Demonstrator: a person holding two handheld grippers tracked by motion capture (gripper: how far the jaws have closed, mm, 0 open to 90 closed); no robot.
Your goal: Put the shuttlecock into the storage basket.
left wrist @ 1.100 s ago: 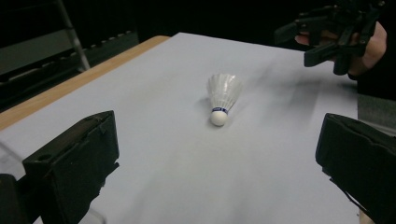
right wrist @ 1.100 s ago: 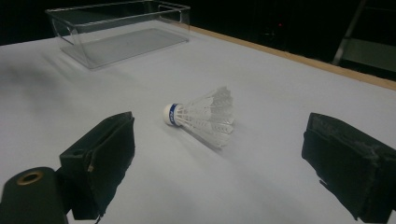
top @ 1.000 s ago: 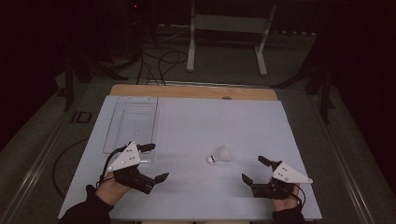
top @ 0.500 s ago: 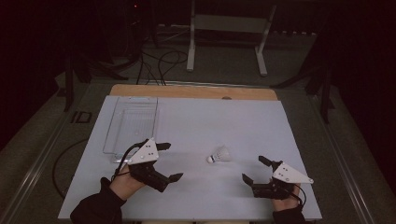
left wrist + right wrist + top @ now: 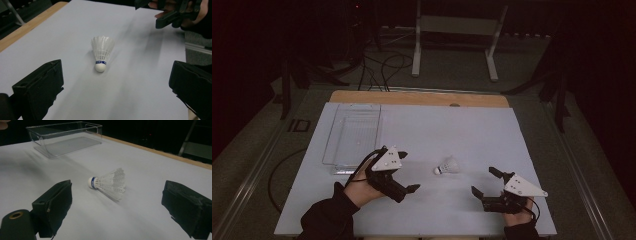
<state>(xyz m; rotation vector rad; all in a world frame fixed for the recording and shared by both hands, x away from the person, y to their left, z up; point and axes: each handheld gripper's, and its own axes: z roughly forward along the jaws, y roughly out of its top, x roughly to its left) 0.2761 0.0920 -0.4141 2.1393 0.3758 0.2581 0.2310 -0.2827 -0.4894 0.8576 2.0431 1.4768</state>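
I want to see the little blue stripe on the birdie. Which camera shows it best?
The left gripper view: the shuttlecock lies close, its blue band facing the camera. The right gripper view shows it side-on; the high view shows a small white shape.

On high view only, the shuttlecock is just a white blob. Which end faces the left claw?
Observer: In the left gripper view, the shuttlecock lies with its cork tip toward the left claw and its feathers pointing away.
Operator: Lined up between the jaws?
Observer: Roughly centred between them. The jaws stand wide open, well clear of it on both sides.
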